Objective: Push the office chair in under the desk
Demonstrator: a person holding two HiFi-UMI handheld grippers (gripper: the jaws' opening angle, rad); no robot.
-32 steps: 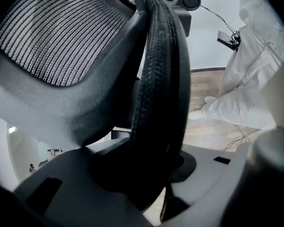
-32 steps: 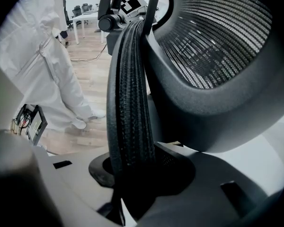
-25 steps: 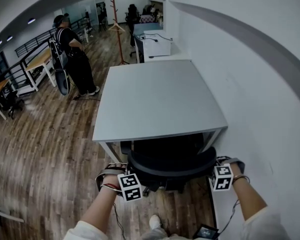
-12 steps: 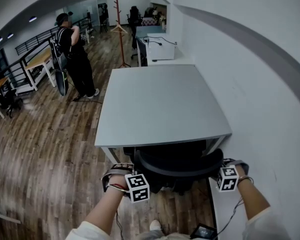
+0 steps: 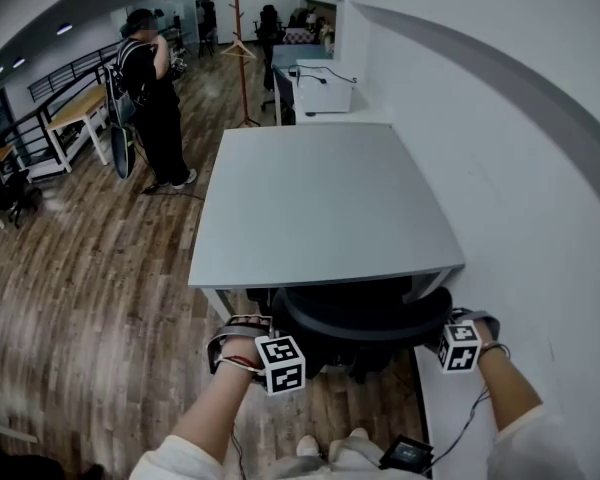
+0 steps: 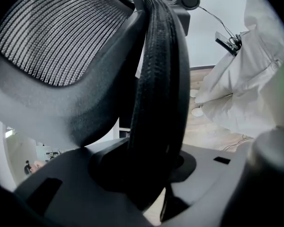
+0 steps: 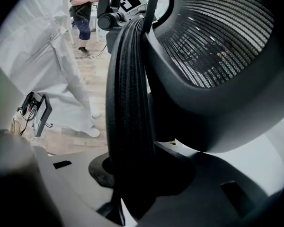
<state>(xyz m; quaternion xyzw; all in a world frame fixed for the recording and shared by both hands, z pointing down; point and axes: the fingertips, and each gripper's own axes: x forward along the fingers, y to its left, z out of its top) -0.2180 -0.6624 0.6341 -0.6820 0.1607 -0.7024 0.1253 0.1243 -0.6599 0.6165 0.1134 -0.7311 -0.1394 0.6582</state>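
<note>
Nearest: wearer's pale sleeves [image 5: 525,438] at bottom edge, small black device [image 5: 408,458] w/ cable at waist.

L hand: left gripper [image 5: 270,346], marker cube up, pointed steeply down. Jaws were clamped on padded rim [image 6: 156,89] at L side of the office chair [image 5: 365,313] backrest. Left gripper view showed the rim filling the gap btwn jaws, grey mesh [image 6: 61,37] beside it, wearer's white clothing [image 6: 246,79] behind.

R hand: right gripper [image 5: 458,340], same steep tilt, jaws likewise closed on the rim at backrest's R side. Rim sat full btwn the jaws in right gripper view.

Chair: backrest top lay just at near edge of the desk [image 5: 320,203]. Seat was mostly hidden under the grey top, btwn the desk legs. Desk stood against white wall [image 5: 500,168] on R.

Beyond: wood floor [image 5: 100,268]. White box w/ cable [image 5: 323,93] past desk's far end. Red coat stand [image 5: 242,38] farther off. A person in black [image 5: 155,88] stood well apart, far L.
</note>
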